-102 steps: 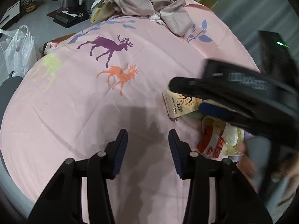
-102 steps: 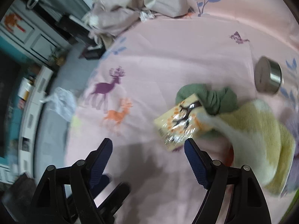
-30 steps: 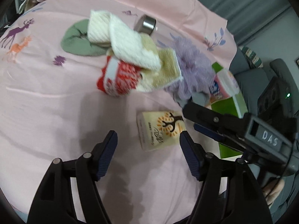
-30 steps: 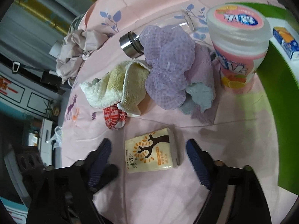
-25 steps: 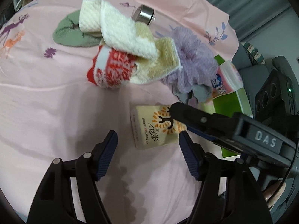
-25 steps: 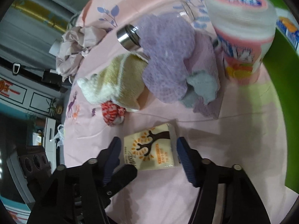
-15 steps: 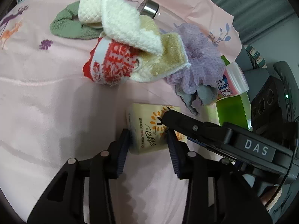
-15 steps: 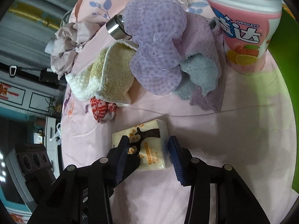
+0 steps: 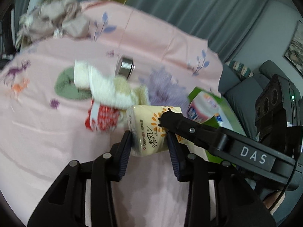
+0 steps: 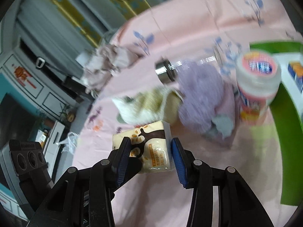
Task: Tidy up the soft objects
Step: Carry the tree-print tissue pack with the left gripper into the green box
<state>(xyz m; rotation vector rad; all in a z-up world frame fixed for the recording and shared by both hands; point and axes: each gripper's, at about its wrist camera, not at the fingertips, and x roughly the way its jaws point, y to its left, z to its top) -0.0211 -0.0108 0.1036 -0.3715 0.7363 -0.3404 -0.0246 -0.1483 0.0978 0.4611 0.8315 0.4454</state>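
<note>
1. Both grippers clamp one tissue pack [image 9: 149,130]: the left gripper [image 9: 148,147] pinches its near end, the right gripper [image 10: 151,156] squeezes its sides, their jaws having just been closing onto it
2. The pack hangs lifted clear of the pink sheet [image 9: 47,151], in front of the heap of towel [image 9: 106,90], red-and-white cloth [image 9: 100,117] and purple mesh puff [image 10: 198,98]
3. It looks light and squashy in slick film; a hold across the middle seems safest, since pinched ends may slip
4. Motion blur smears the heap; the green box [image 10: 286,113] is cut off and the gum jar [image 10: 257,87] label is unreadable
</note>
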